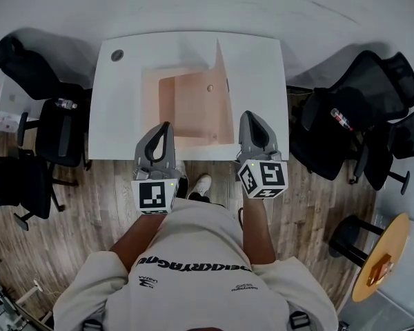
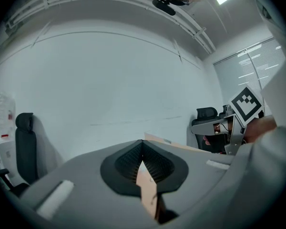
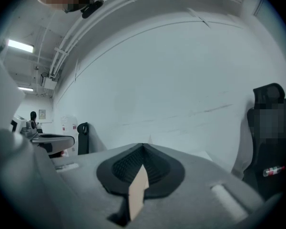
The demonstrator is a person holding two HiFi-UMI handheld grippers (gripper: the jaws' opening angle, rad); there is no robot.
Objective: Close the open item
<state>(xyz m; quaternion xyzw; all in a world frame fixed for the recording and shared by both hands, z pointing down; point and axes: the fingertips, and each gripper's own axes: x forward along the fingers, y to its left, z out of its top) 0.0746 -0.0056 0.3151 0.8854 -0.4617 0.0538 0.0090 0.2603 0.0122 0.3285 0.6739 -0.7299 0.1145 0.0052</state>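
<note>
An open tan cardboard box [image 1: 193,109] lies on the white table [image 1: 121,109], its lid [image 1: 223,81] standing upright along the right side. My left gripper [image 1: 165,125] hovers over the box's front left corner, jaws shut with nothing held. At the box's front right corner my right gripper [image 1: 247,114] is also shut and empty. In the left gripper view the shut jaws [image 2: 142,142] meet at the tips, and a strip of box cardboard [image 2: 145,182] shows through the slot below them. The right gripper view shows the same: tips [image 3: 143,146] together, cardboard [image 3: 138,190] beneath.
Black office chairs stand left [image 1: 58,126] and right [image 1: 359,109] of the table, each with a bottle on its seat. A round wooden side table [image 1: 381,257] and a black stool [image 1: 348,236] are at the lower right. A cable grommet [image 1: 117,55] sits at the table's far left.
</note>
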